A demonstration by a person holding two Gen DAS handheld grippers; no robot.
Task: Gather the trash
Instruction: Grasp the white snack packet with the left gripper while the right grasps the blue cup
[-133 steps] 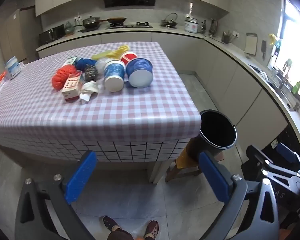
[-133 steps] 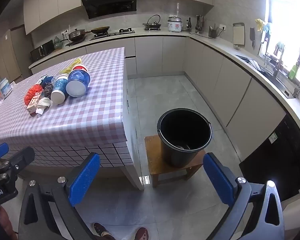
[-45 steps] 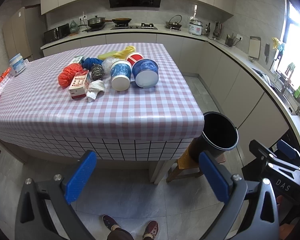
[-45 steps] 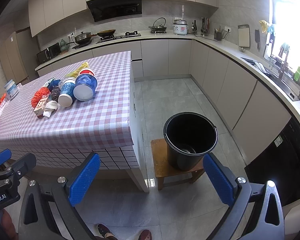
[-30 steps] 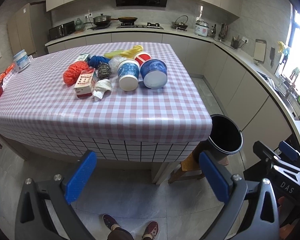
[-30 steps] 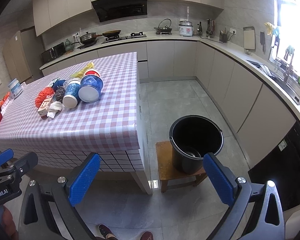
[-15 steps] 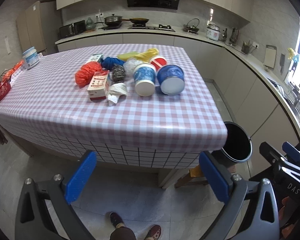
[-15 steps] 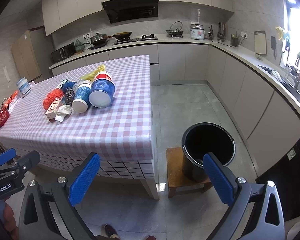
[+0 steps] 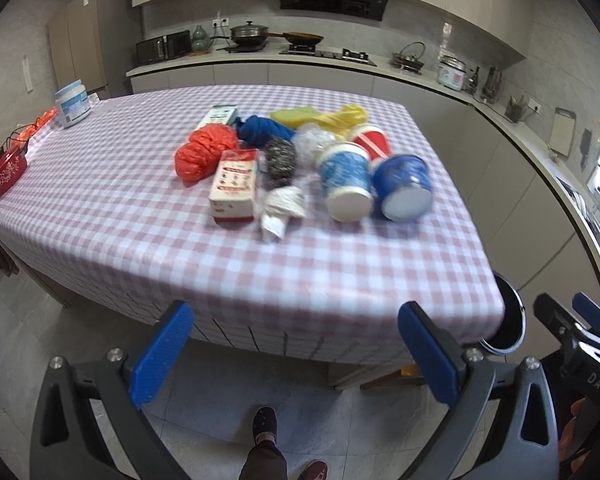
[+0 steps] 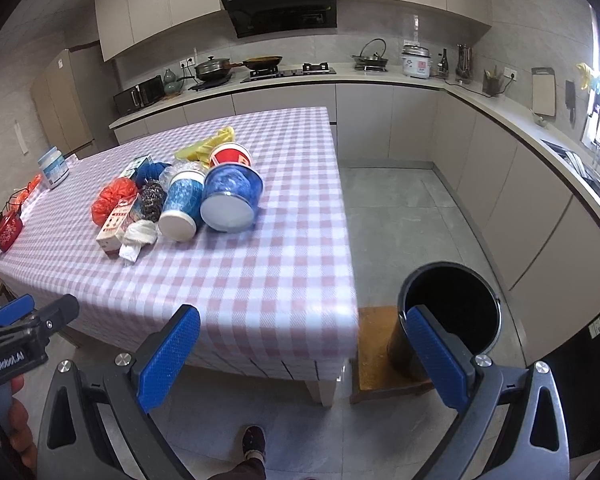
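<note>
Trash (image 9: 296, 160) is seen heaped on the table (image 9: 140, 216), none yet collected; the black bucket (image 10: 452, 312) beside the table awaits it. Jaws of the left gripper (image 9: 296, 356) and right gripper (image 10: 300, 352) are spread, empty.

A cluster of trash lies on the pink-and-white checked tablecloth (image 9: 140, 240), upper centre of the left wrist view: two blue paper cups (image 9: 346, 182) tipped on their sides with white bases facing the camera, a red paper cup (image 9: 370, 144) behind them, a red-and-white carton (image 9: 234, 186), a crumpled white wad (image 9: 282, 206), a steel scourer (image 9: 280, 156), and orange (image 9: 202, 152), blue (image 9: 262, 130) and yellow (image 9: 324, 116) bags. The round black plastic bucket (image 10: 448, 314) stands open on a low wooden stool (image 10: 374, 354), lower right of the right wrist view.
</note>
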